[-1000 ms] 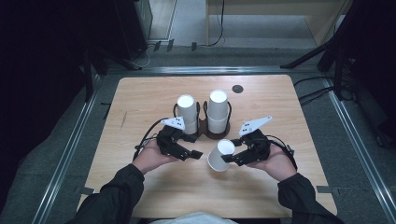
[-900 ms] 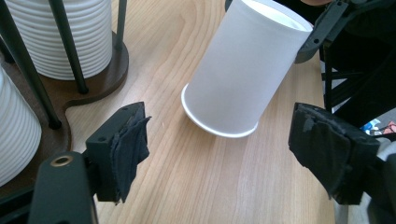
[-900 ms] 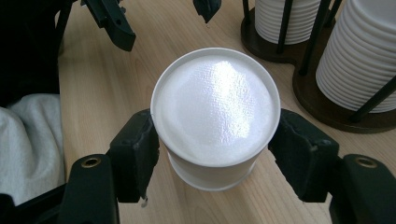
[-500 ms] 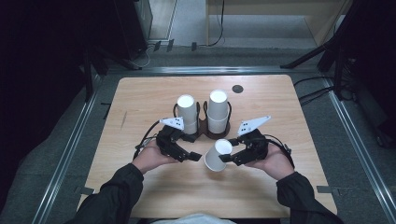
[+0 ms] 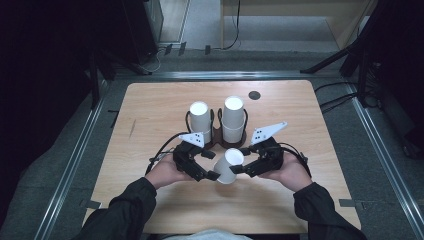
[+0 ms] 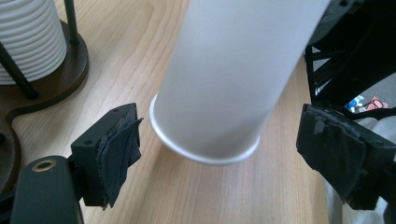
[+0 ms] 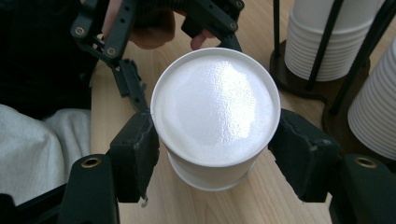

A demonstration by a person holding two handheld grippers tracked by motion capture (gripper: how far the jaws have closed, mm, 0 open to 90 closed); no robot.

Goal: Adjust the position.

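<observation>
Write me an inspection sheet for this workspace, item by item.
Surface: pale wooden table, bare wood around the work.
Job's things: one white cup, upside down and tilted, base up; two stacks of cups in a dark rack.
Clutter: a small dark disc near the far edge.
Grippers: right gripper shut on the cup; left gripper open, its jaws just opened, pads apart from the cup between them.
Cables: a black cable loops from the left gripper; more lie on the floor.
Surroundings: metal rails beside the table, dark floor.
</observation>
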